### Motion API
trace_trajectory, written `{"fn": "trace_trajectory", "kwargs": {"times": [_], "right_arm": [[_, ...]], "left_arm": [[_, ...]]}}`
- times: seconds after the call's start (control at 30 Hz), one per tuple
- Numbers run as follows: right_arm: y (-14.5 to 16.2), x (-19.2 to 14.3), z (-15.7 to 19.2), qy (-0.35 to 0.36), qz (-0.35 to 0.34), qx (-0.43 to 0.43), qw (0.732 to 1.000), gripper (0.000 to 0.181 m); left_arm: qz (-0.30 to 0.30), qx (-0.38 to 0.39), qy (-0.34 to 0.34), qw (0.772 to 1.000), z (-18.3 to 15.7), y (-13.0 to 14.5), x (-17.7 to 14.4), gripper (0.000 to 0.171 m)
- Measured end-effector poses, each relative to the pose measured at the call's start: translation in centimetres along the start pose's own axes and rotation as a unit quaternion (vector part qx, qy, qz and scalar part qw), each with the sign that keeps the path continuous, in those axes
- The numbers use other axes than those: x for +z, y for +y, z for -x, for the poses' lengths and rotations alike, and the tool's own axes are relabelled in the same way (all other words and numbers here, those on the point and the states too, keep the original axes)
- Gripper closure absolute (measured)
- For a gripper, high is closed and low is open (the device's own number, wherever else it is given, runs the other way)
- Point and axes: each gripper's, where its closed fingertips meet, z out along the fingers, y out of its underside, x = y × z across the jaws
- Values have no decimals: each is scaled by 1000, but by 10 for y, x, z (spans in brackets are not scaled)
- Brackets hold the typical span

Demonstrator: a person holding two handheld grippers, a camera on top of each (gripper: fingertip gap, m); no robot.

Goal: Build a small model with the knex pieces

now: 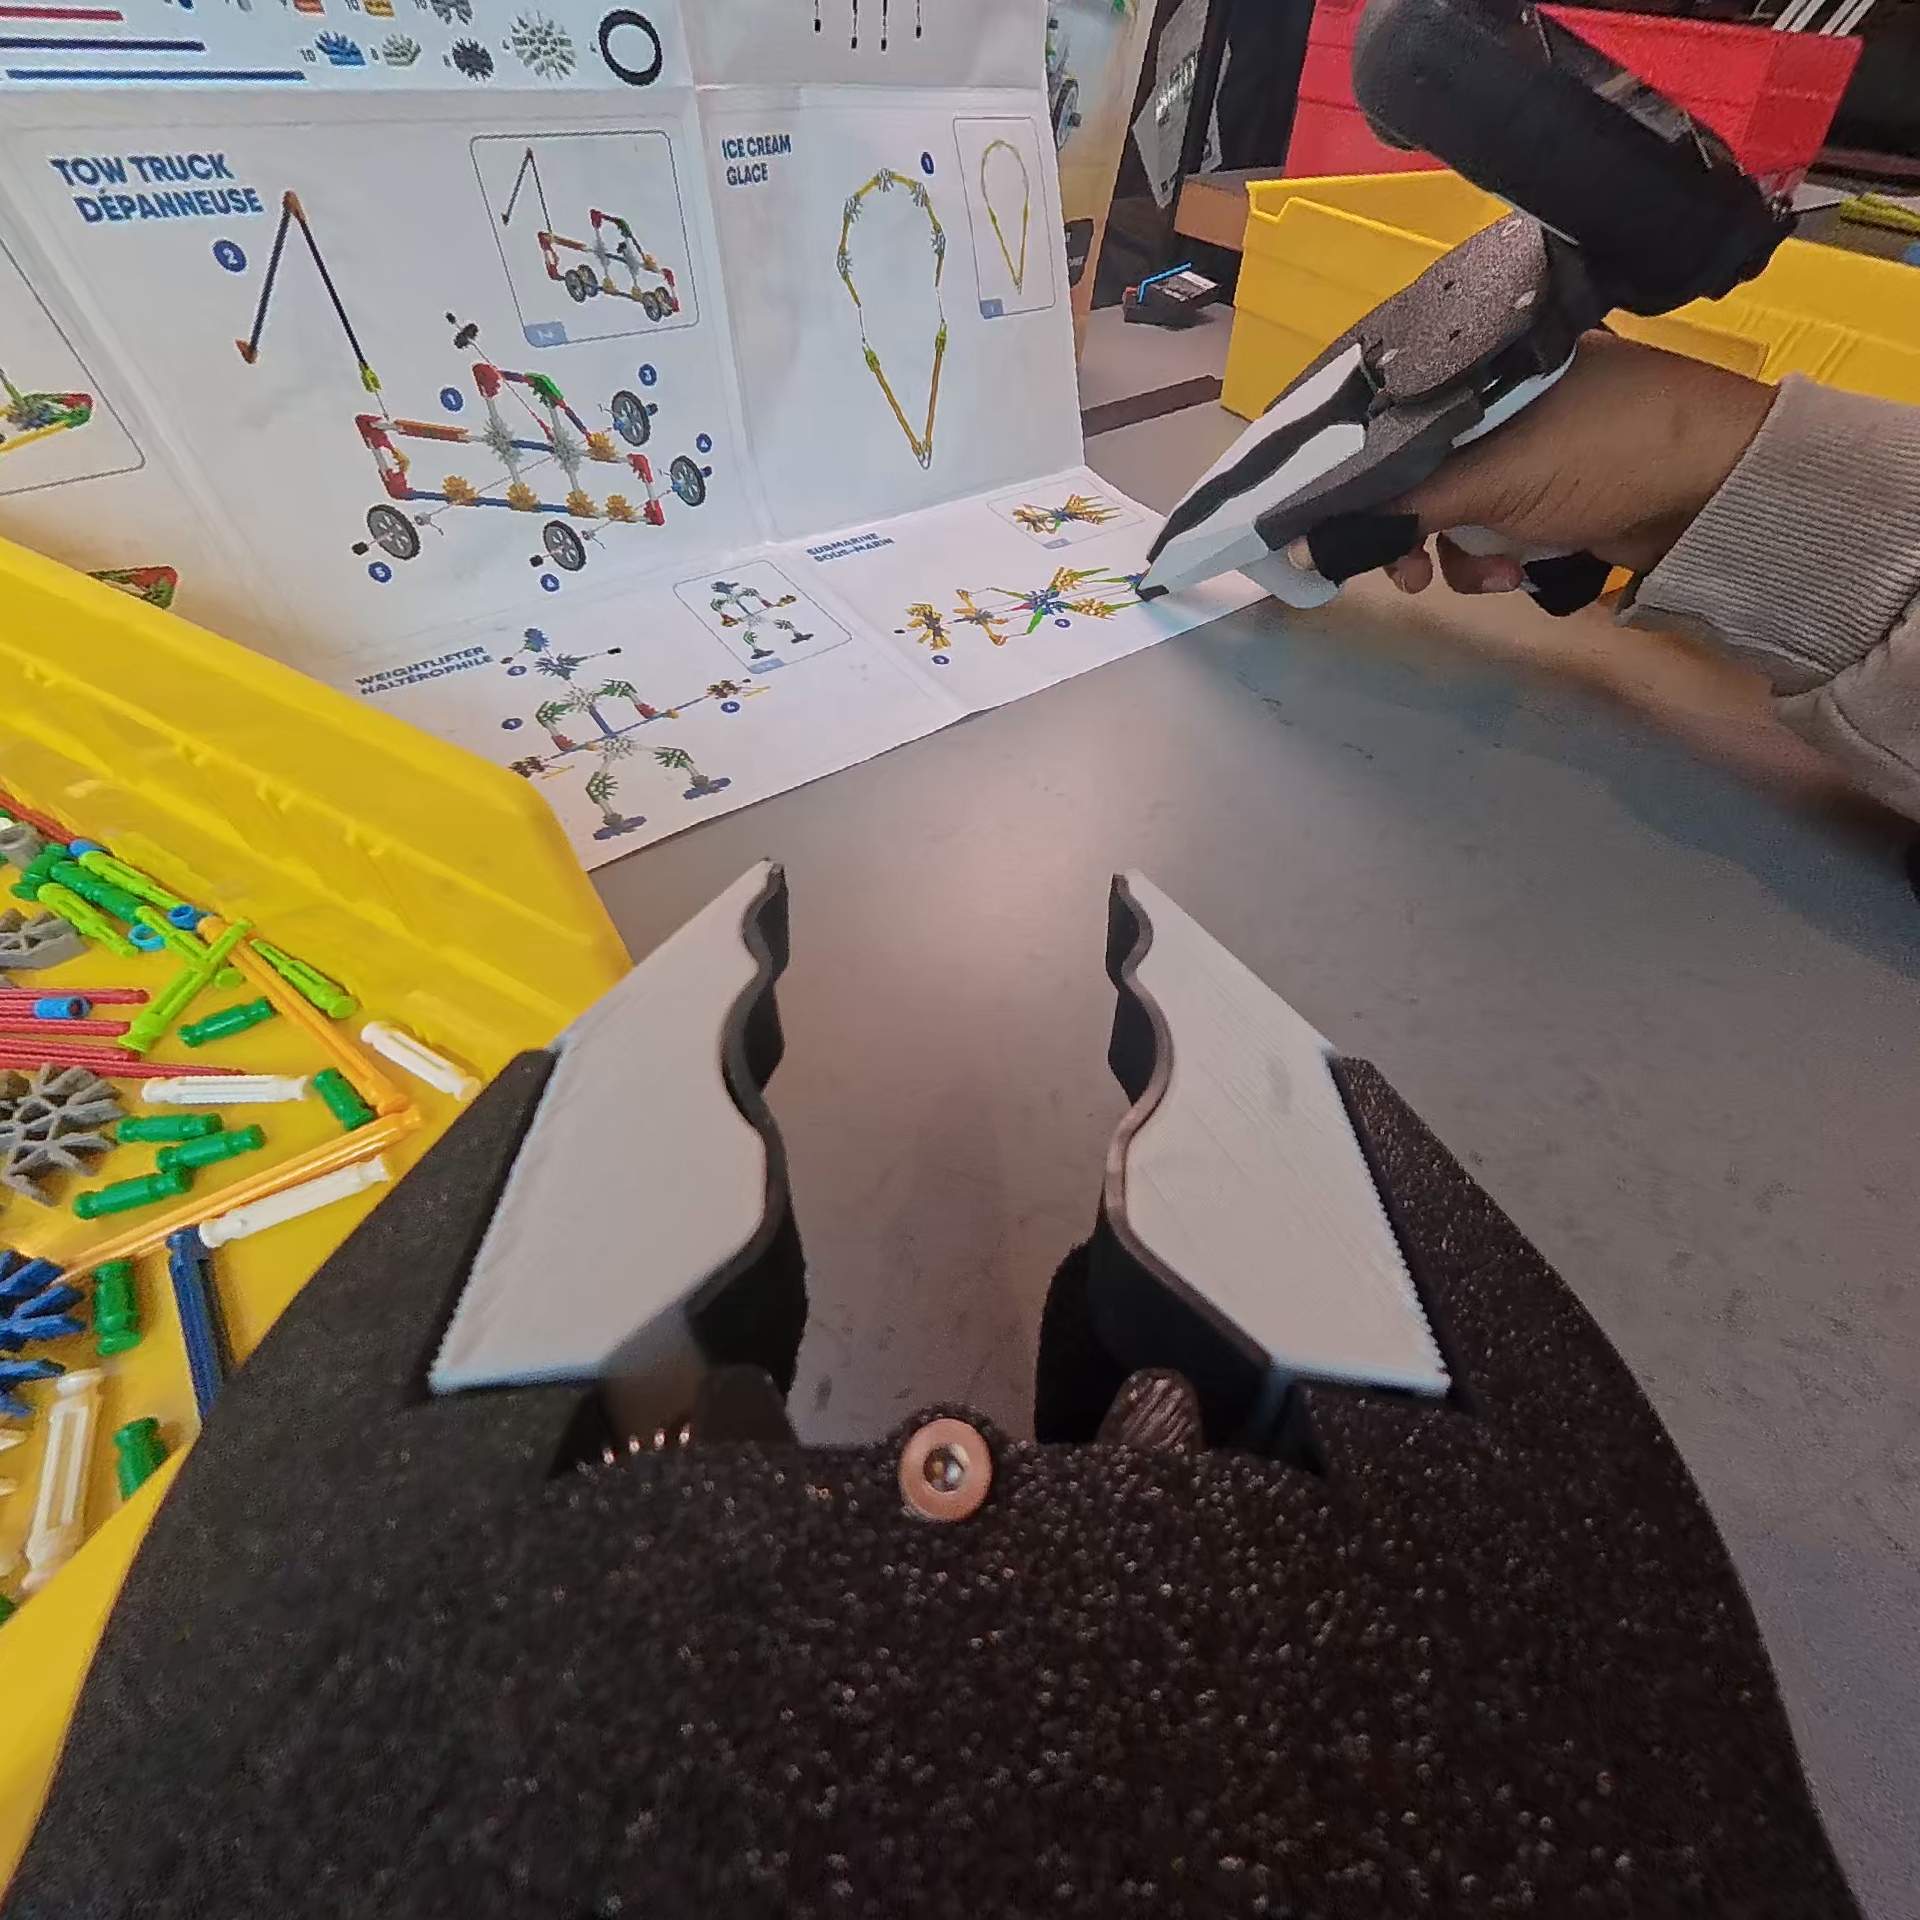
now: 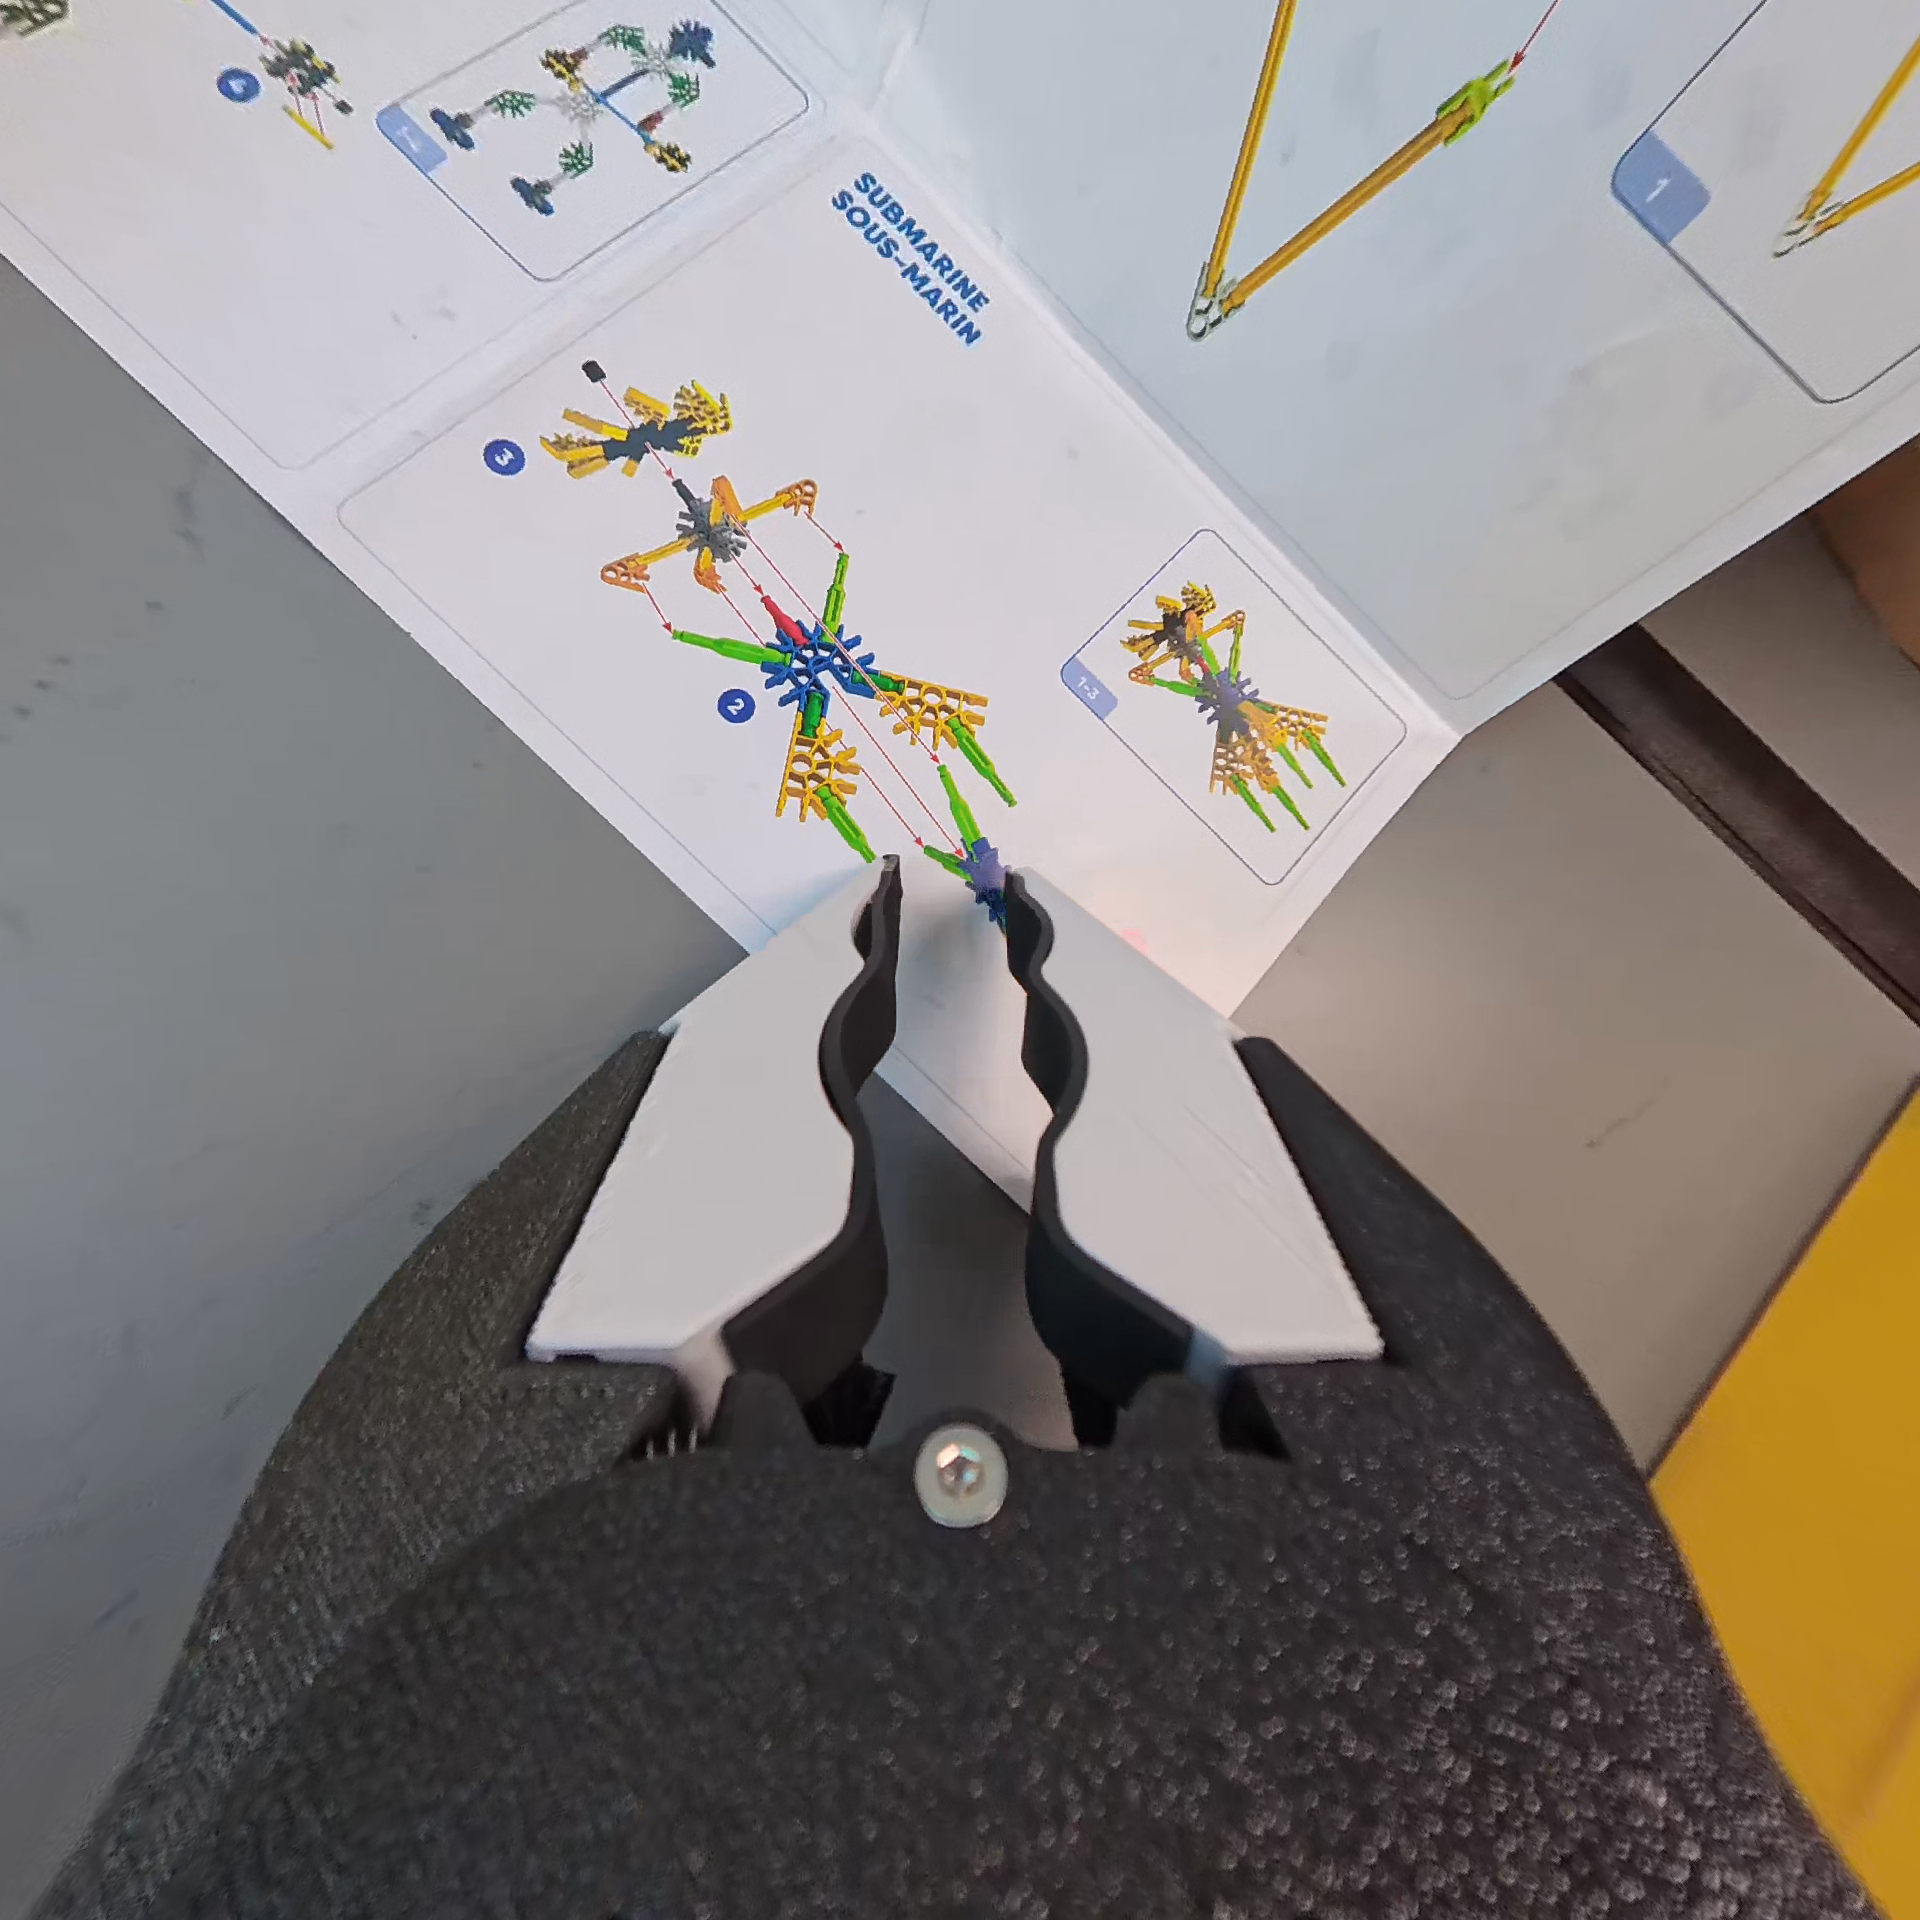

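Both wavy-padded hand-held grippers gape: left (image 1: 945,883) over table (image 1: 1351,935), right (image 2: 948,873) on paper sheet (image 2: 1039,416).

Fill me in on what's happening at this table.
A person holds a gripper in each hand. The right gripper, slightly open and holding nothing, has its tips at the edge of a folded instruction sheet on the grey table. The left gripper is open and empty over the table, beside a yellow bin of colourful building pieces.
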Motion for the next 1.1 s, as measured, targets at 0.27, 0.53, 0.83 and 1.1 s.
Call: {"fn": "trace_trajectory", "kwargs": {"times": [0.27, 0.53, 0.83, 1.1], "right_arm": [[1, -1, 0, 2, -2, 7, 1000, 159], [-33, -24, -10, 56, -95, -6, 994, 116], [-50, -59, -10, 116, -161, 13, 980, 80], [-49, -99, 25, 106, -190, 17, 976, 79]], "left_arm": [[0, 5, -2, 1000, 0, -1, -1, 110], [16, 7, -13, 1000, 5, 5, 2, 99], [23, 33, -24, 999, 4, 6, 3, 85], [33, 56, -32, 997, -7, 8, 5, 81]]}}
